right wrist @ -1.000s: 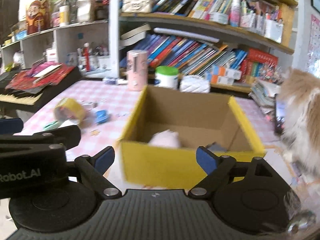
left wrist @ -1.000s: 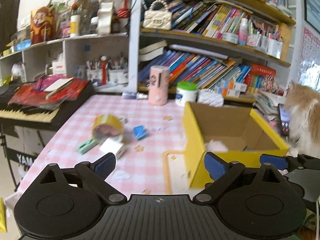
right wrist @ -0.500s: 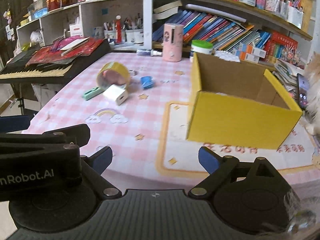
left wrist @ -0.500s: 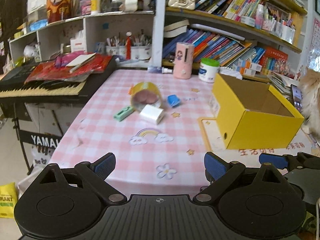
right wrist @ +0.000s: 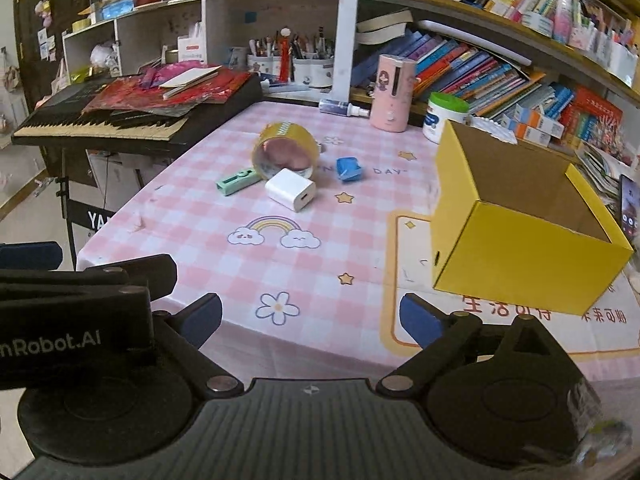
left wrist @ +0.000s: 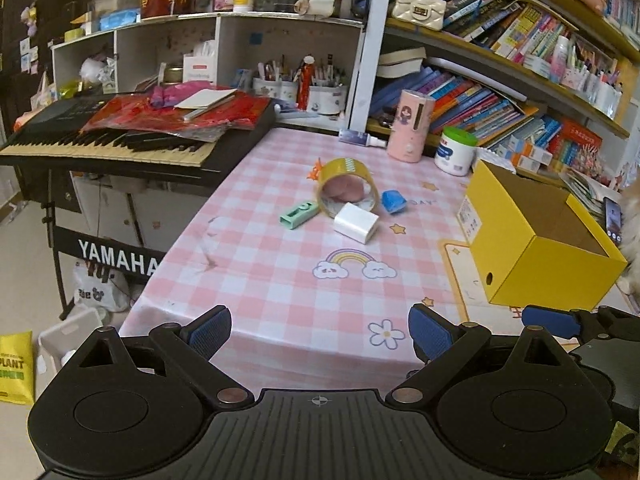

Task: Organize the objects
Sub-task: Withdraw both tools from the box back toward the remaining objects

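At table [left wrist: 280,280] near edge, both grippers, left [left wrist: 320,334] and right [right wrist: 310,314], spread, empty, right's jaws just widening, tape [right wrist: 286,150], charger [right wrist: 290,189], box [right wrist: 520,232] ahead.

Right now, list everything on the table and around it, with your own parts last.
tape roll: one, yellow, mid-table, on its side
charger: one, white, in front of the tape roll
clip: one, blue, right of the tape roll
cutter: one, mint green, left of the tape roll
box: one, yellow, open, table's right
bottle: one, pink, table's back
jar: one, white, green lid, beside the bottle
keyboard: one, black, left of the table
left hand-held gripper: open, empty
right hand-held gripper: open, empty
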